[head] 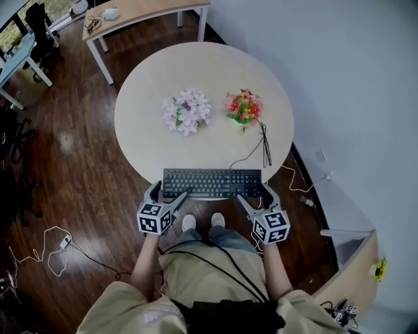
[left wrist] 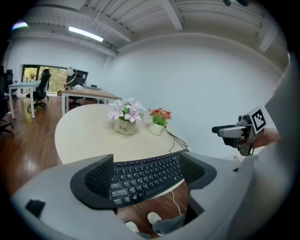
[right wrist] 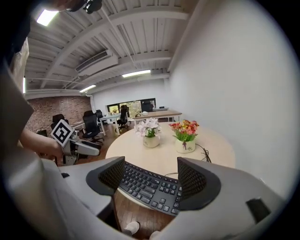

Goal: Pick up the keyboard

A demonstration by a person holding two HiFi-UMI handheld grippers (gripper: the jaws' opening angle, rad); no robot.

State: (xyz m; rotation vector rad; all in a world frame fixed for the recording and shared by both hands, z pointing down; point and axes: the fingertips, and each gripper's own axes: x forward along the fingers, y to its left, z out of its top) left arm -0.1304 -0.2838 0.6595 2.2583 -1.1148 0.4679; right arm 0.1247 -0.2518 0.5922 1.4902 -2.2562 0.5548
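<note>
A black keyboard [head: 212,183] lies along the near edge of the round beige table [head: 144,130], its front slightly over the rim. My left gripper [head: 167,196] is open at the keyboard's left near corner. My right gripper [head: 257,199] is open at its right near corner. In the left gripper view the keyboard [left wrist: 145,178] shows between the spread jaws of that gripper [left wrist: 146,171]; neither jaw presses on it. The right gripper view gives the same picture: the keyboard [right wrist: 150,188] lies just beyond the wide-apart jaws of the right gripper [right wrist: 151,180]. The keyboard's cable [head: 261,147] runs back across the table.
Two flower pots stand mid-table: pink-white flowers [head: 187,111] and red-yellow flowers [head: 243,107]. A wooden desk [head: 140,10] is beyond the table, and a white wall [head: 353,98] is close on the right. Cables [head: 49,244] lie on the wooden floor at left. The person's shoes [head: 202,222] are under the table edge.
</note>
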